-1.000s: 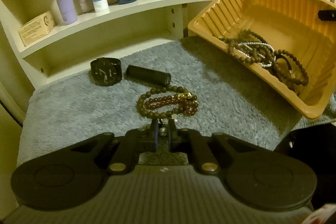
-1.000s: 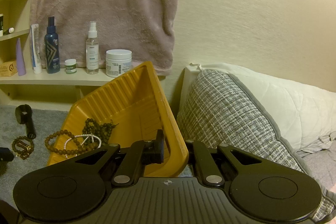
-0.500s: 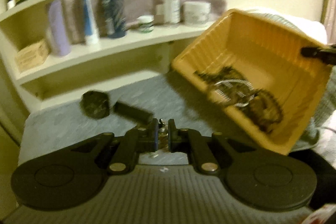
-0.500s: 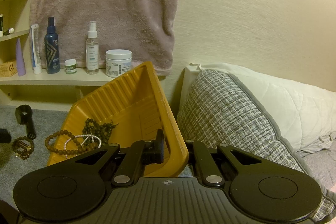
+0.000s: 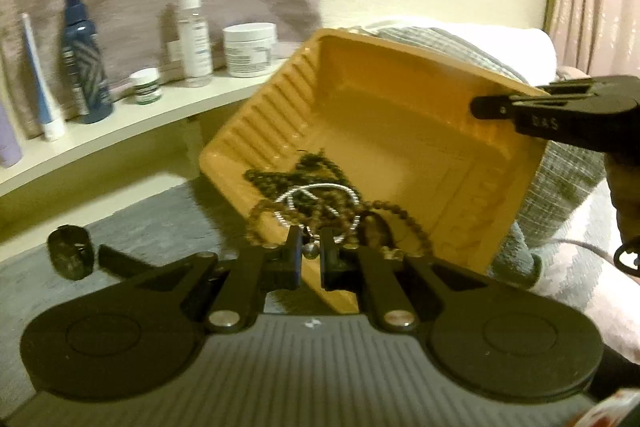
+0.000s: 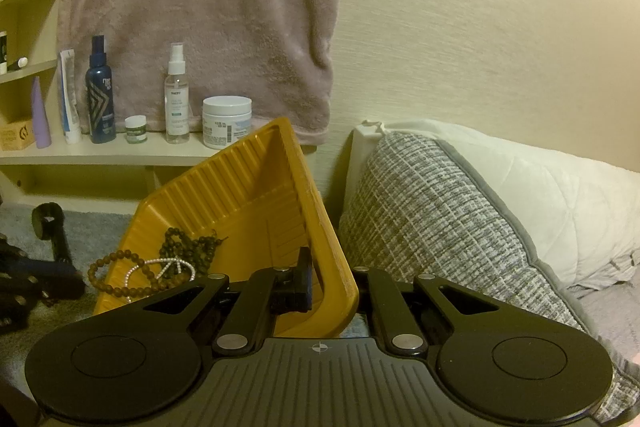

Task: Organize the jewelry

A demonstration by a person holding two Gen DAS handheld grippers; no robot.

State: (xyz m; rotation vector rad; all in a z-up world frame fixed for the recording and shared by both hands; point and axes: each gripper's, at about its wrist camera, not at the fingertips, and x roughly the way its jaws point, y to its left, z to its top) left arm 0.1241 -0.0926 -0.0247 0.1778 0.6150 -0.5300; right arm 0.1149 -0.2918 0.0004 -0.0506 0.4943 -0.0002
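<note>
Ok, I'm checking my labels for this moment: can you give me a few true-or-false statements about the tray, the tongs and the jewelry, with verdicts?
1. The right tongs clamp the rim of the yellow tray. True.
2. The tray lies flat. False: it is tilted, with the clamped side raised.
3. The tray is empty. False: bead bracelets and a silver bead chain lie at its low end.
4. The left tongs pinch a small metal bead. True.
5. The black watch is in the tray. False: it lies on the grey mat, outside the tray.
</note>
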